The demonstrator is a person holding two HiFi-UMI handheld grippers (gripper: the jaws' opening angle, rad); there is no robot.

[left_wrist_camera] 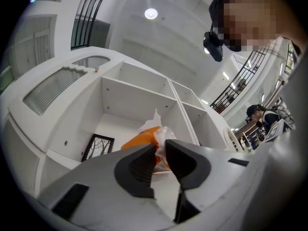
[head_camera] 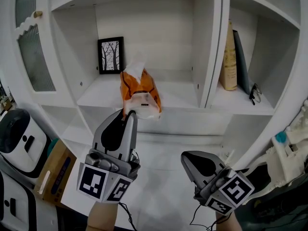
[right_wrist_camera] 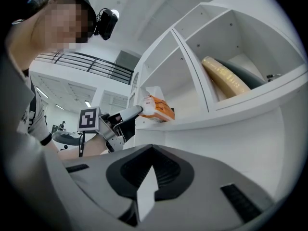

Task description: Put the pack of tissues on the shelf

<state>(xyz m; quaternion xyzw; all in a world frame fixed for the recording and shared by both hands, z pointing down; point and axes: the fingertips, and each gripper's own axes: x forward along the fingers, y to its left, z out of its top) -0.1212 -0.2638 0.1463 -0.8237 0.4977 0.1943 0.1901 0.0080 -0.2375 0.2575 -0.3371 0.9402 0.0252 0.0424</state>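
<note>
The pack of tissues (head_camera: 140, 93) is orange plastic with a white tissue sticking out of its top. My left gripper (head_camera: 129, 113) is shut on its lower clear-plastic end and holds it up over the front of the white shelf (head_camera: 178, 94), in the middle compartment. The left gripper view shows the pack (left_wrist_camera: 143, 137) just past the fingers (left_wrist_camera: 139, 165), pinched between them. I cannot tell whether the pack touches the shelf board. My right gripper (head_camera: 185, 158) hangs low at the right, shut and empty. From its view the pack (right_wrist_camera: 158, 109) is at the shelf's front edge.
A black-framed tree picture (head_camera: 110, 55) leans at the back of the same compartment. Right of the upright divider (head_camera: 212, 47) stand a tan book (head_camera: 229, 57) and a dark one, with glasses (head_camera: 255, 94) nearby. A cardboard box (head_camera: 55, 172) and a white appliance (head_camera: 17, 138) sit lower left.
</note>
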